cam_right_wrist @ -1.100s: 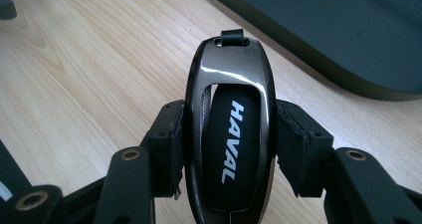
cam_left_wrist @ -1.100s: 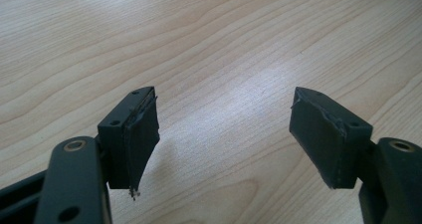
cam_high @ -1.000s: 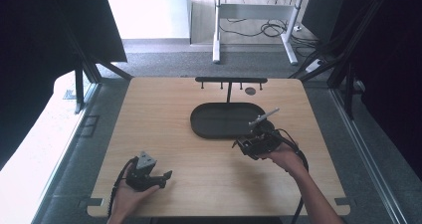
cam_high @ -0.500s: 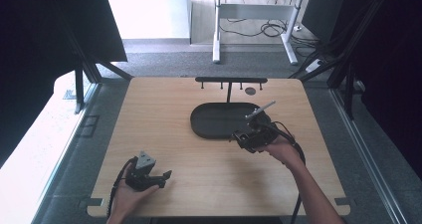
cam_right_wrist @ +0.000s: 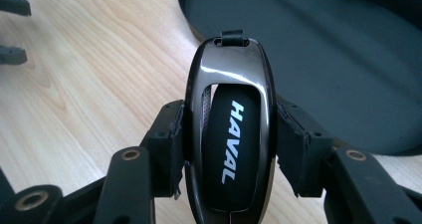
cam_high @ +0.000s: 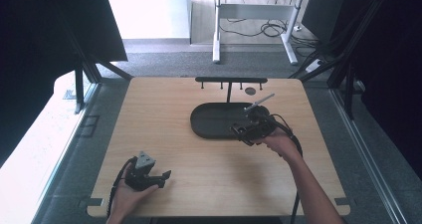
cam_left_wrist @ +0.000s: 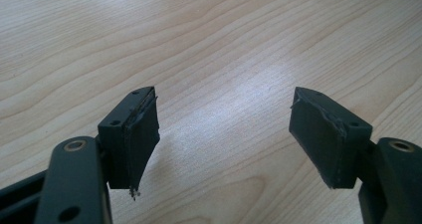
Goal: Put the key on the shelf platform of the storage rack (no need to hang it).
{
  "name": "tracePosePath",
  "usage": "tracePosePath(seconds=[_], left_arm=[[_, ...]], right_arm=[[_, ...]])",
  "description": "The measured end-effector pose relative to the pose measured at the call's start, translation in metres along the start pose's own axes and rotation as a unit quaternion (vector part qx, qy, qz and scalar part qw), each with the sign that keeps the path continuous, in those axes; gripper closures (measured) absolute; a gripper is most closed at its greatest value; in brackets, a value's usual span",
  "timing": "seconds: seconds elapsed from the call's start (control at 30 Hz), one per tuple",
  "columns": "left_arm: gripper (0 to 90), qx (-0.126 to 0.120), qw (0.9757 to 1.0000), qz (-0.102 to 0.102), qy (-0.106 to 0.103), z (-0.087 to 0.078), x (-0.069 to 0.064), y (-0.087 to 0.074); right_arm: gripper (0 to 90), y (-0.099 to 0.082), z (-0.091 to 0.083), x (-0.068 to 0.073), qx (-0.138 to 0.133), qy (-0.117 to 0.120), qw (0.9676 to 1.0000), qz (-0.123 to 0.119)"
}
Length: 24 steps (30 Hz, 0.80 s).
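Note:
A glossy black car key fob [cam_right_wrist: 231, 134] with white HAVAL lettering stands upright between the jaws of my right gripper [cam_right_wrist: 231, 149], which is shut on its two sides. In the high view the right gripper [cam_high: 249, 129] hovers at the near right rim of a black oval tray [cam_high: 214, 122], pointing left. The tray's bare dark floor [cam_right_wrist: 323, 59] lies just beyond the fob. My left gripper [cam_high: 161, 176] rests low near the table's front left corner. Its jaws [cam_left_wrist: 239, 134] stand apart over bare wood with nothing between them.
A black bar rack [cam_high: 230, 79] with small hooks stands on a post behind the tray. A small dark round disc [cam_high: 250, 90] lies by it. A thin grey rod [cam_high: 259, 102] sticks up from the right gripper. The light wooden tabletop [cam_high: 164, 109] ends at dark floor all round.
My right gripper has drifted a little away from the person and leftward, carrying the key fob to the tray's rim. The left hand has stayed put.

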<state>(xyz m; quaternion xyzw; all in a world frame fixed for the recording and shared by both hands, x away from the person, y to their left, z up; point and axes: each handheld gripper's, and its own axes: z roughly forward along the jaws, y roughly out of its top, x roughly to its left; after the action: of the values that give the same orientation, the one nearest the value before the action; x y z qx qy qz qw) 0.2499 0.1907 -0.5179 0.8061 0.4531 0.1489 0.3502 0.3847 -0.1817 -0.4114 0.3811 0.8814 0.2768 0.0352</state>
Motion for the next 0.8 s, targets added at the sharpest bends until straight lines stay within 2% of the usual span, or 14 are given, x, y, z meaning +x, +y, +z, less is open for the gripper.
tracePosePath(seconds=[0.8], left_arm=[[28.0, -0.001, 1.0, -0.006, -0.004, -0.001, 0.002, 0.0]], right_arm=[[49.5, 0.035, 0.016, -0.008, 0.004, -0.005, 1.0, -0.004]])
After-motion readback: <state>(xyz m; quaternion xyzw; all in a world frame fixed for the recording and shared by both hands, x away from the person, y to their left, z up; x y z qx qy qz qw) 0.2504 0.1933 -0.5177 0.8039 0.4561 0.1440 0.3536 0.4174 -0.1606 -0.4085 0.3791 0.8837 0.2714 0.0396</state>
